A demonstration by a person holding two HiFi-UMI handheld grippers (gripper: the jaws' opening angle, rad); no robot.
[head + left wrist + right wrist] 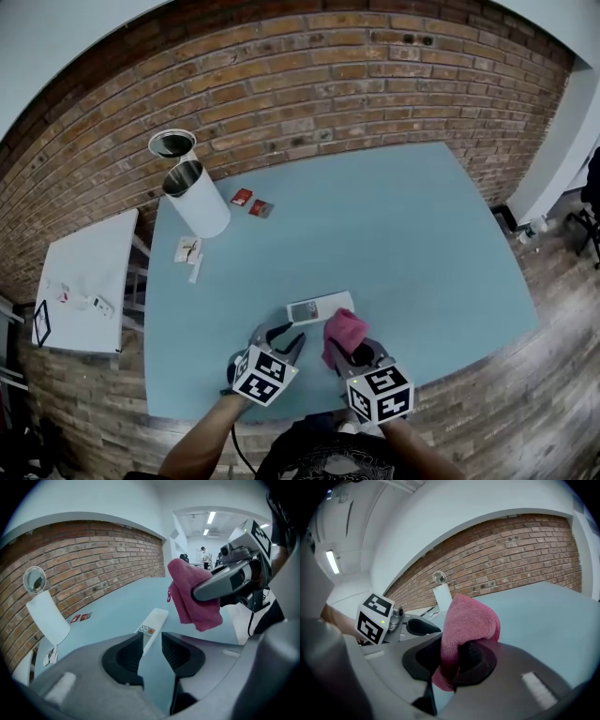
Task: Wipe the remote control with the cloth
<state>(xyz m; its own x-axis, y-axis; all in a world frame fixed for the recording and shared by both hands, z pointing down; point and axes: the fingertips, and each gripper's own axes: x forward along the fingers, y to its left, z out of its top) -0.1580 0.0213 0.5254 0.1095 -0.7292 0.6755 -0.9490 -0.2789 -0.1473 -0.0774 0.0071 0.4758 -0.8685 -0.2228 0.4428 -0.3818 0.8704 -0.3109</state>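
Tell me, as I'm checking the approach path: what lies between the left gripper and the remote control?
Nothing. In the left gripper view, only a short stretch of bare table separates the open left gripper from the remote control.

Near end of the remote (153,622) was tucked behind the left claw (152,639); red bits (251,202) were too tiny to tell.

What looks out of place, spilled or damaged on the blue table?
Nothing stands out. The remote control lies flat, the pink cloth is pinched in the right gripper, and two red packets lie beside the white container.
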